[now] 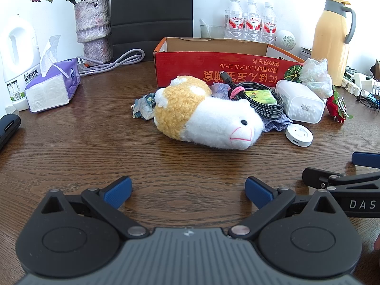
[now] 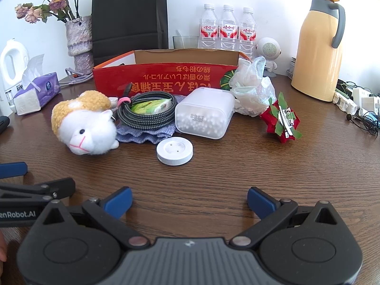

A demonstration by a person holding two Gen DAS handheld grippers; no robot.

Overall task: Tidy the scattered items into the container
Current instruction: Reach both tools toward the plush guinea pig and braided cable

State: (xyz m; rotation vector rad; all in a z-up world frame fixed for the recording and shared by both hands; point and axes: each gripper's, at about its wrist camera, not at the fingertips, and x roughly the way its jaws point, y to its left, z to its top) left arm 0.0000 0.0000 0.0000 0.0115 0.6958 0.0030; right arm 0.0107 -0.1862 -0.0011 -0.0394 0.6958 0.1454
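Where the scattered things lie in a loose heap on the wooden worktop point(image 2: 237, 178), the red cardboard box point(image 2: 166, 77) stands just behind them, open at the top, its printed side facing the cameras. Against its front sits a coiled braided cable point(image 2: 147, 116) bound with a pink band, a small green packet point(image 2: 149, 106) lying inside the coil, and both rest on a blue-grey cloth point(image 2: 144, 135). A white-and-tan plush toy point(image 2: 85, 123) lies on its side at the left end of the heap, touching the cloth. To the right of the cable is a translucent white case point(image 2: 204, 116) holding small white beads, and in front of it — apart from the rest — a flat white round disc point(image 2: 174, 152). A crumpled plastic bag point(image 2: 254, 90) leans at the box's right corner, with a red and green flower clip point(image 2: 282, 121) just beside it.

Both tools hover short of the heap, touching none of it. The left gripper point(image 1: 188, 191) has its jaws spread wide with only bare wood between the blue pads; the right gripper point(image 2: 190, 201) is likewise released and empty.

Farther out stand a tissue pack point(image 1: 52, 85), a vase of dried roses point(image 1: 93, 29), three water bottles point(image 2: 226, 29) and a yellow thermos jug point(image 2: 318, 47).
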